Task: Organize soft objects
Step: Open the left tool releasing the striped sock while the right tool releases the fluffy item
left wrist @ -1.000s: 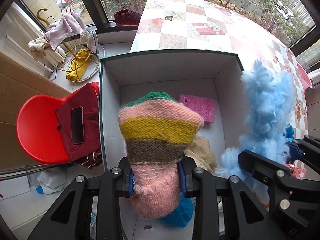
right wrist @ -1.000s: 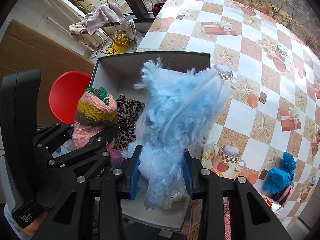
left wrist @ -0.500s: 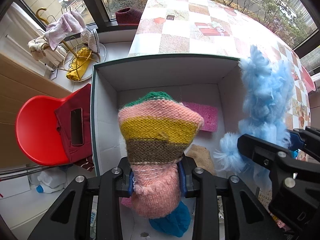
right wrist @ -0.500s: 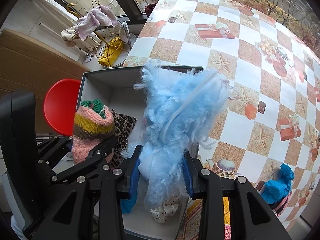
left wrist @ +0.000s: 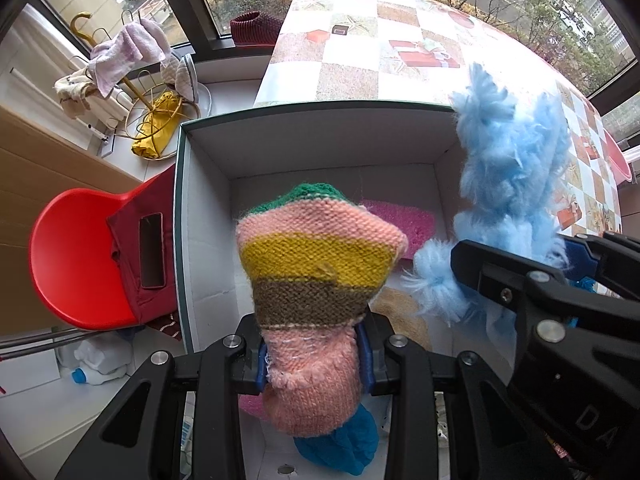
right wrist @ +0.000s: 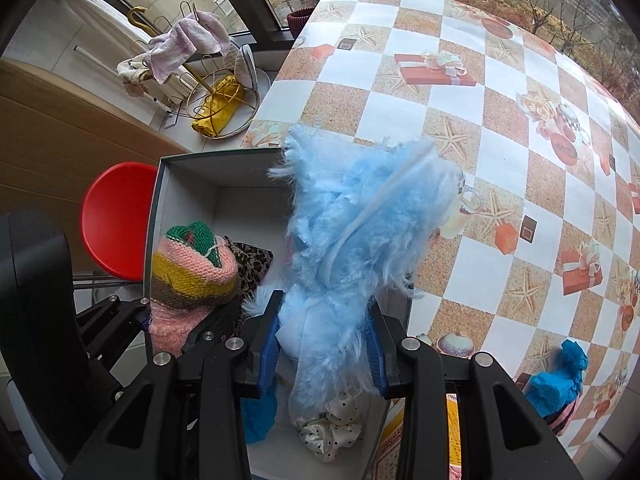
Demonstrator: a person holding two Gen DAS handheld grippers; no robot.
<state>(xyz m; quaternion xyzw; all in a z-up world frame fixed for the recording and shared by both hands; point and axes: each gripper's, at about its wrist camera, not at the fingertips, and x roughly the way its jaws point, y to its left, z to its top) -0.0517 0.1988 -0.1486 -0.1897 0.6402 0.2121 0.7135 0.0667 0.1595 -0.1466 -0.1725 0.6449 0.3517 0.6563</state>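
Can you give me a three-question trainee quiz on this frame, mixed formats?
1. True or false: the left gripper is shut on the striped knit sock.
2. What does the right gripper hold? A) a pink sponge B) a fluffy blue item C) a leopard-print cloth
3. Fill in: both held items hang over the open ____.

Key
1. True.
2. B.
3. Box; the pink sponge and a blue cloth already lie inside it.
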